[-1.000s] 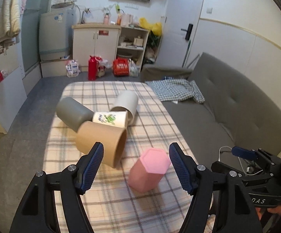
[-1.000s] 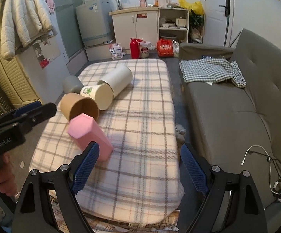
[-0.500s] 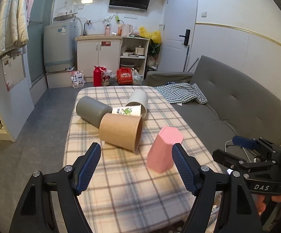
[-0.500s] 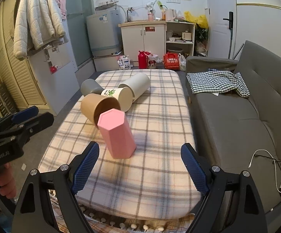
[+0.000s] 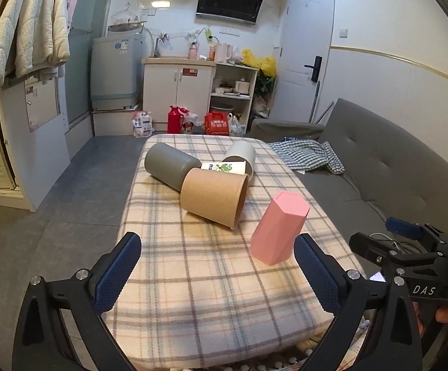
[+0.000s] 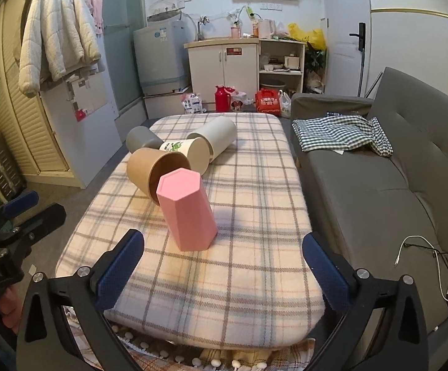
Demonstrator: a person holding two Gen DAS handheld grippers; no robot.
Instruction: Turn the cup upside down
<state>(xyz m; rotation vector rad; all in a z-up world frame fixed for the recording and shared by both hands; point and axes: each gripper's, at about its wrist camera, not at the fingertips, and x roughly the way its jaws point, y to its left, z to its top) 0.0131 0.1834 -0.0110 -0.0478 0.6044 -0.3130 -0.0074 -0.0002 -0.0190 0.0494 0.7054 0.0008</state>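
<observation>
A: Where is the pink cup (image 5: 279, 227) sitting?

B: It is standing upside down on the plaid surface (image 5: 211, 278), closed base up, leaning slightly, just beside the brown cup (image 5: 213, 196) that is lying on its side.

A: And the other cups?

B: 3 more are lying behind the brown one: a dark grey cup (image 5: 170, 165), a printed white cup (image 5: 224, 167) and a light grey cup (image 5: 242, 156), all bunched together.

A: What are the tongs doing?

B: The left tongs (image 5: 217, 273) are gaping wide and holding nothing. The right tongs (image 6: 224, 273) are also spread wide and gripping nothing, with the pink cup (image 6: 187, 211) sitting beyond their tips.
</observation>
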